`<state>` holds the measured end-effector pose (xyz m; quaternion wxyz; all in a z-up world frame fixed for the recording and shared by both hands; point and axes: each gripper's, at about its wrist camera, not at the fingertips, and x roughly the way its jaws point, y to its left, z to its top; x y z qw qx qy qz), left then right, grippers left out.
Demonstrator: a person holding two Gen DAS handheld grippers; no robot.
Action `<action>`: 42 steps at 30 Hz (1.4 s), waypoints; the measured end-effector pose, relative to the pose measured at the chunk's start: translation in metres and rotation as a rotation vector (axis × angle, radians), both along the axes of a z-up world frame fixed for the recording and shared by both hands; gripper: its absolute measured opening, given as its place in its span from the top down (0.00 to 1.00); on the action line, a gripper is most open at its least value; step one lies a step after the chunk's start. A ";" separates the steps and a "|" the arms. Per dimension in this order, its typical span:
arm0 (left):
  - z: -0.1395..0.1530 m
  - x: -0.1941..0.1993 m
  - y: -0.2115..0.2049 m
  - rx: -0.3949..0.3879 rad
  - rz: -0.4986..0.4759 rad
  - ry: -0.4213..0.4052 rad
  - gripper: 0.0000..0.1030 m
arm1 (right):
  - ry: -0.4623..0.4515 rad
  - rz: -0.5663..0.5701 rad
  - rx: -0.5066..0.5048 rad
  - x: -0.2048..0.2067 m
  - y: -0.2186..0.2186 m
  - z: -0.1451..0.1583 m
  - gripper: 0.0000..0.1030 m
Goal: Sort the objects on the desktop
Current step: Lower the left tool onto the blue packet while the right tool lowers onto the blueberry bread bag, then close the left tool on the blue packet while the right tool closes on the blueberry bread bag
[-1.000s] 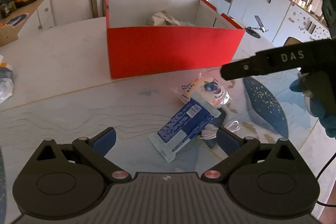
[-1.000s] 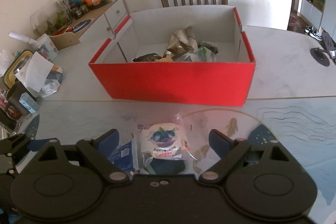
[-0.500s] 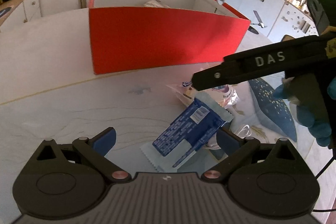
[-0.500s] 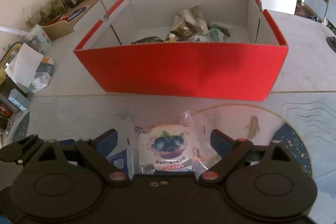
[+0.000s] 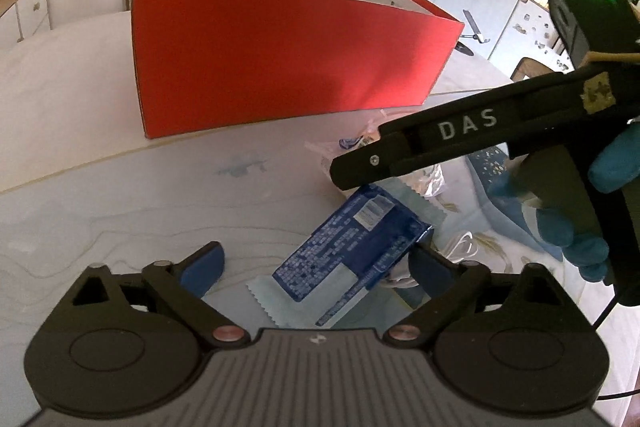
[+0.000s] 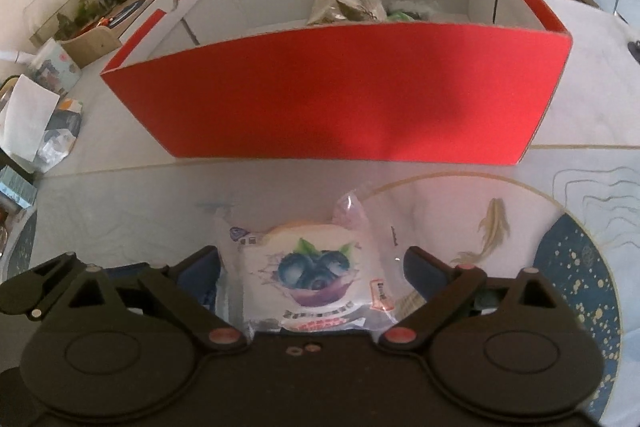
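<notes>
Tabletop point(image 5: 100, 155): left claw point(image 5: 316, 263) wide, just narrowing, astride blue packet point(image 5: 352, 247); right claw point(image 6: 312, 263) wide, just widening, astride blueberry bread bag point(image 6: 316, 275).

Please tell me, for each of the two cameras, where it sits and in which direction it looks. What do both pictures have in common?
Left wrist: sits on the left gripper, looking down and forward over the blue snack packet toward the red box; the right gripper and a blue-gloved hand show.
Right wrist: sits on the right gripper, looking down at the blueberry bread packet and into the red box; only its own open fingers show.
Shared: red box, table, blueberry bread packet.
</notes>
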<state>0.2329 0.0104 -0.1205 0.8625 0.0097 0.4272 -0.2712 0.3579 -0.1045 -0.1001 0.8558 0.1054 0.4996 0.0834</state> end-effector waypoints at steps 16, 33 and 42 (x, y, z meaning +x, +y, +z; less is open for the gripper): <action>0.011 -0.009 0.003 -0.021 0.012 -0.006 0.59 | -0.022 -0.057 0.033 -0.004 -0.014 0.010 0.28; 0.046 -0.017 -0.007 0.035 0.073 -0.092 0.87 | -0.058 -0.076 -0.005 -0.031 -0.031 0.037 0.39; 0.074 -0.031 -0.011 0.024 0.078 -0.125 0.87 | -0.093 -0.066 0.008 -0.044 -0.030 0.062 0.39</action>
